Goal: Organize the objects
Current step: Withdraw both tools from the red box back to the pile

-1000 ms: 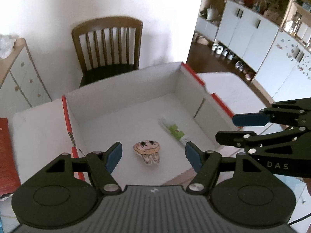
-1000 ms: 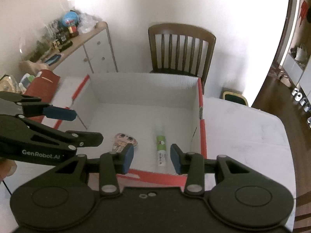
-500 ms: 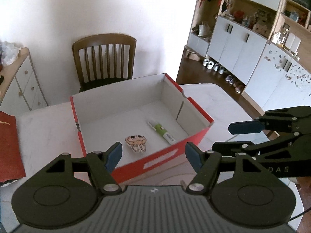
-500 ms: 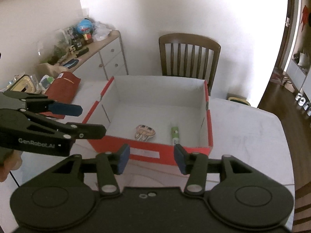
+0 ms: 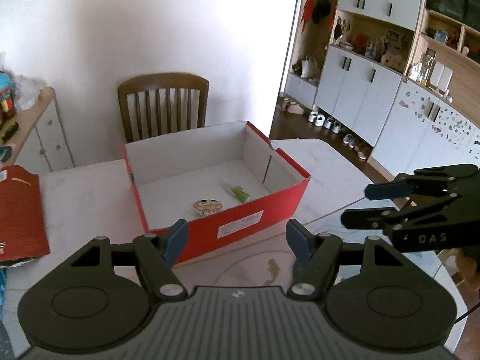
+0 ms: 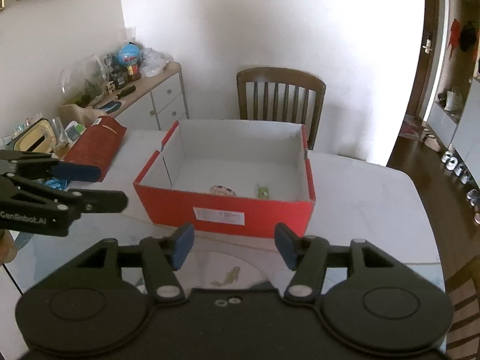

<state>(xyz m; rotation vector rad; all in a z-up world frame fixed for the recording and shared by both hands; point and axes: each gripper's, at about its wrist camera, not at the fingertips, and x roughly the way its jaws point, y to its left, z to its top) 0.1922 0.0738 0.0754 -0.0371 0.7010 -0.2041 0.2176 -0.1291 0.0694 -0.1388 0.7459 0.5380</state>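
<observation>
With our left claw [image 5: 235, 238] spread wide and holding nothing, we hover above the counter [image 5: 90, 198] short of the red box [image 5: 240, 219]; our right claw [image 6: 234, 246] is likewise parted and bare, level beside it. Inside the box's white floor lie a small cartoon figure [image 5: 207, 205] and, just beside it, a green-and-white tube [image 5: 238, 193], apart from each other. Compared with a second ago, we have drawn back: the box's red front wall now shows fully.

open red box [image 5: 240, 225] holds cartoon charm [image 5: 207, 205] beside green tube [image 5: 239, 193].
</observation>
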